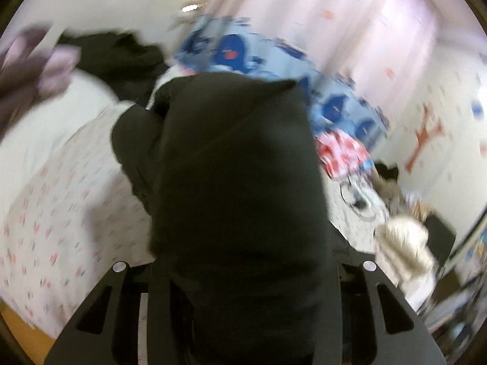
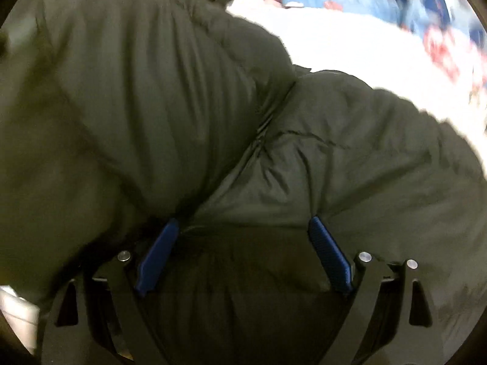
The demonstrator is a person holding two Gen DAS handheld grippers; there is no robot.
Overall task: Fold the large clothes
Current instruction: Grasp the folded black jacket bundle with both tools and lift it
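Note:
A puffy black jacket (image 1: 237, 167) rises straight out of my left gripper (image 1: 240, 273) and hangs above the bed. The fabric covers both fingers, so only the black mount shows; the gripper looks shut on a bunched part of the jacket. In the right wrist view the same black jacket (image 2: 152, 106) fills nearly the whole picture, lying in quilted folds. My right gripper (image 2: 243, 225) stands open just over it. Its blue pads (image 2: 327, 252) are spread wide, with their tips against the fabric and a dark fold between them.
The bed has a white flowered sheet (image 1: 45, 213). A blue patterned quilt (image 1: 231, 48) lies at its far side, with another dark garment (image 1: 115, 57) and a purple one (image 1: 57, 70) at the far left. A cream padded garment (image 1: 408, 243) sits at the right, and pink curtains (image 1: 350, 15) hang behind.

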